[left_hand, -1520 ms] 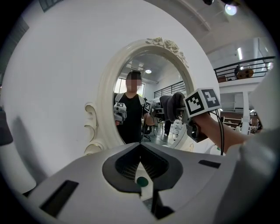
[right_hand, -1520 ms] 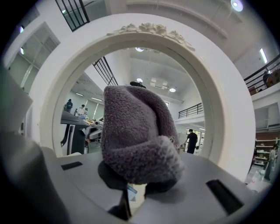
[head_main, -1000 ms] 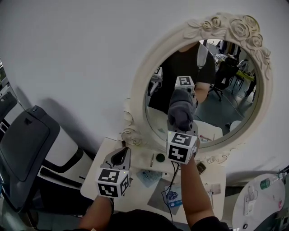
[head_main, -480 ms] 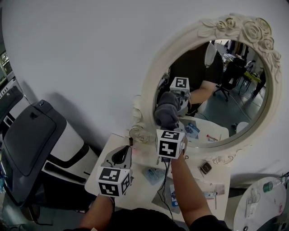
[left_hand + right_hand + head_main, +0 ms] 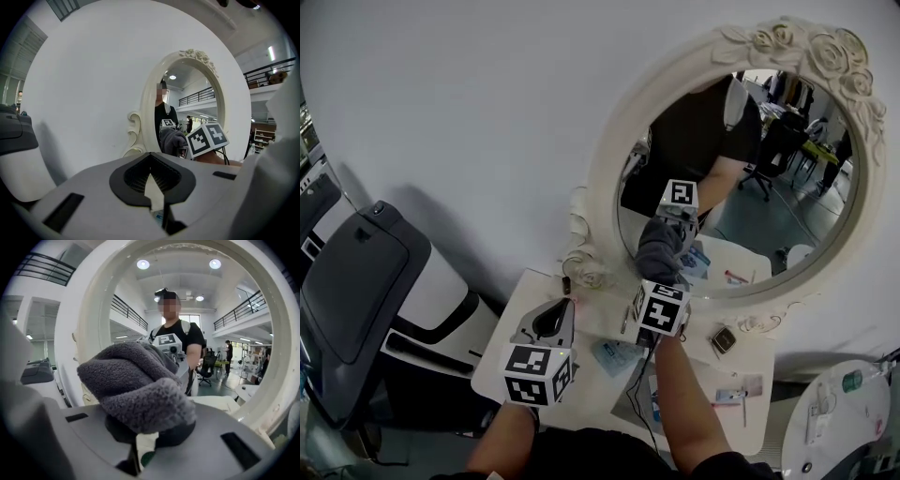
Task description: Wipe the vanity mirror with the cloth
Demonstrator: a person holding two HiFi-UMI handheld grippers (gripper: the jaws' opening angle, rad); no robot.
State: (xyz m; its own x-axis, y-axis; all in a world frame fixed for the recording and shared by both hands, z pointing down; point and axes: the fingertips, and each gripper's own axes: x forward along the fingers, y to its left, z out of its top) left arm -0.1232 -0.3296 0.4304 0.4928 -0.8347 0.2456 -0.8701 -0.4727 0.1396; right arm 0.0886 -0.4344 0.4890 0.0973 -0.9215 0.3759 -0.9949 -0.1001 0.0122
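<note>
The oval vanity mirror (image 5: pixel 769 187) in its ornate white frame (image 5: pixel 609 150) leans against the wall at the upper right. My right gripper (image 5: pixel 662 274) is shut on a bunched grey cloth (image 5: pixel 659 248) and presses it to the lower left of the glass, near the rim. In the right gripper view the cloth (image 5: pixel 136 380) fills the space over the jaws, with the frame (image 5: pixel 89 301) around it. My left gripper (image 5: pixel 551 321) hovers low over the table's left end, shut and holding nothing. From the left gripper view the cloth (image 5: pixel 171 139) shows against the mirror (image 5: pixel 187 93).
The white vanity table (image 5: pixel 534 286) carries small items: blue packets (image 5: pixel 614 354), a small dark case (image 5: pixel 723 339) and a black cable. A dark grey and white machine (image 5: pixel 356 281) stands at the left. A round white table (image 5: pixel 844 412) sits at the lower right.
The right gripper swept the cloth from the lower middle of the glass to its left edge, then down along the lower-left rim. The left gripper stayed put.
</note>
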